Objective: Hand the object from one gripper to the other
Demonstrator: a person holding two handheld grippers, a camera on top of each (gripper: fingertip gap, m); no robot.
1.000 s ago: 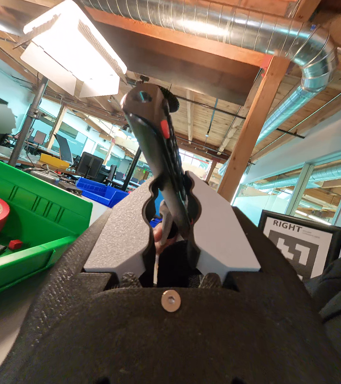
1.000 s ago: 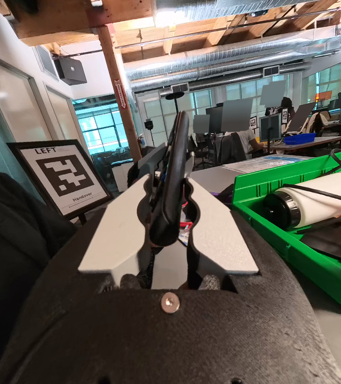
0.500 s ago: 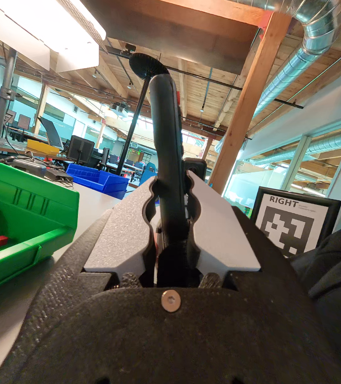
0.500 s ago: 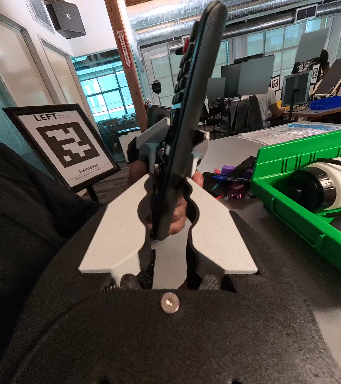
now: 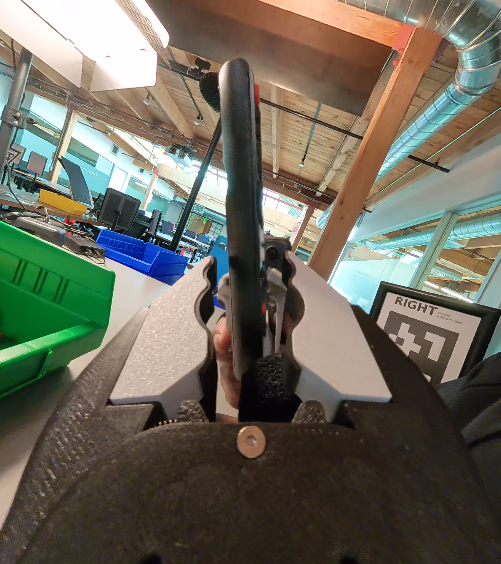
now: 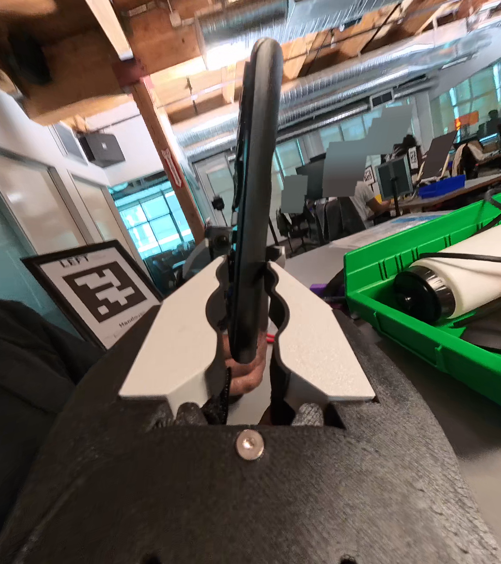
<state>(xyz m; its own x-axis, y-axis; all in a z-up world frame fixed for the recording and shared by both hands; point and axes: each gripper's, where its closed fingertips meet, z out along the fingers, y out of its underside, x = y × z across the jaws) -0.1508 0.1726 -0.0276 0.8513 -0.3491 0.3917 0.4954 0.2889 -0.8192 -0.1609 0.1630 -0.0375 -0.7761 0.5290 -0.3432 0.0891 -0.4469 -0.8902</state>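
Observation:
A black remote control point(image 5: 243, 183) stands upright, with its buttons toward the right in the left wrist view. My left gripper point(image 5: 249, 265) is open; its grey fingers stand either side of the remote's lower part with gaps. The right gripper point(image 5: 249, 290) shows beyond it, its smaller-looking fingers clamped on the remote. In the right wrist view my right gripper point(image 6: 245, 264) is shut on the remote point(image 6: 255, 183) near its lower end. The left gripper's fingers point(image 6: 196, 259) show behind, spread apart. A person's hand point(image 6: 246, 375) shows below the remote.
A green bin point(image 5: 45, 293) stands on the grey table point(image 5: 133, 293) to the left; in the right wrist view the bin point(image 6: 395, 305) holds a white bottle point(image 6: 456, 274) and black cables. Framed marker signs point(image 5: 426, 329) point(image 6: 99, 283) stand nearby. A dark sleeve point(image 6: 14, 366) is close. Less than 4 cm separates the two grippers' tips.
The left gripper, shut on the remote before, has opened. The right gripper, open around the remote half a second ago, has closed on it. The remote has come more upright.

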